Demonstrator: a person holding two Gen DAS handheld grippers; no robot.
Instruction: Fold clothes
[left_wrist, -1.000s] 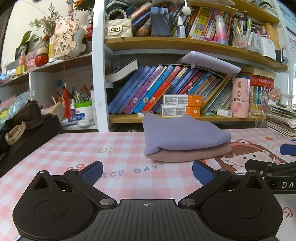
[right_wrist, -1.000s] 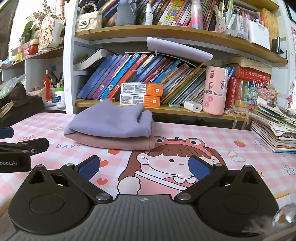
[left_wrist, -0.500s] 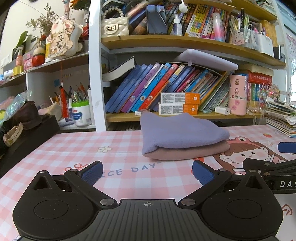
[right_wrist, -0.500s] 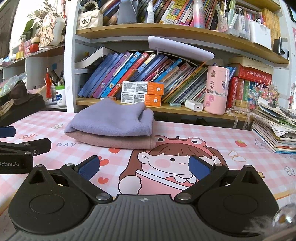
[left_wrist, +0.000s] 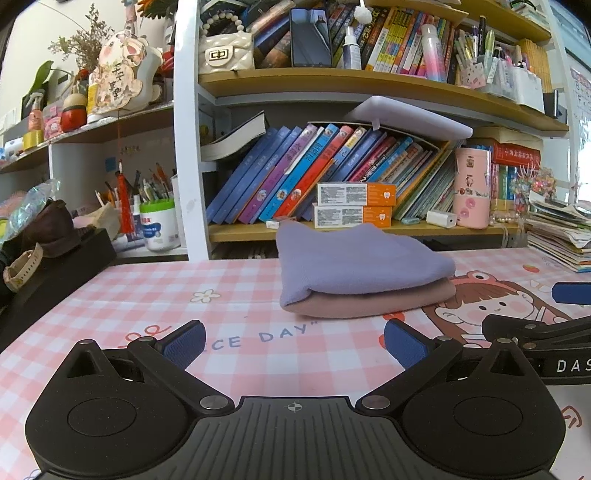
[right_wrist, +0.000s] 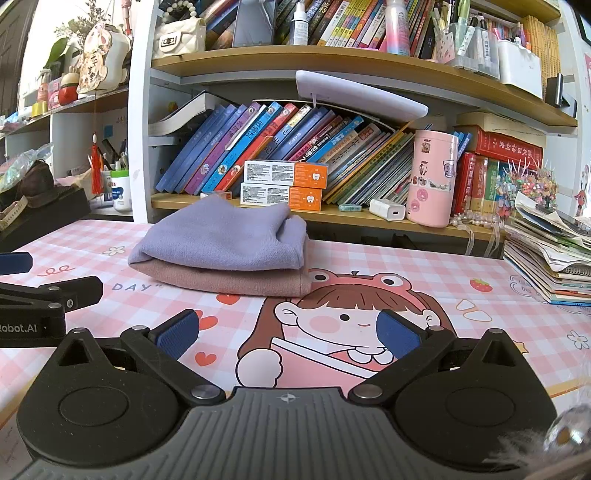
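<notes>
Folded lilac garment (left_wrist: 364, 258) stacked squarely on a folded dusty-pink garment (left_wrist: 373, 302), both lying on the pink checked tablecloth (left_wrist: 236, 291) just in front of the bookshelf (left_wrist: 332, 229), with the left gripper (left_wrist: 293, 341) and right gripper (right_wrist: 288, 332) spread wide, empty, short of the stack.

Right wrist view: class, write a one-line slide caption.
Open right gripper faces a folded purple cloth stacked on a pink one, on the table.

Folded lavender knit cloth (left_wrist: 354, 258) is lying matt and soft over dusty-pink fleece cloth (left_wrist: 369, 304); pink checked tablecloth (left_wrist: 229, 295) is showing smooth, faintly glossy.
</notes>
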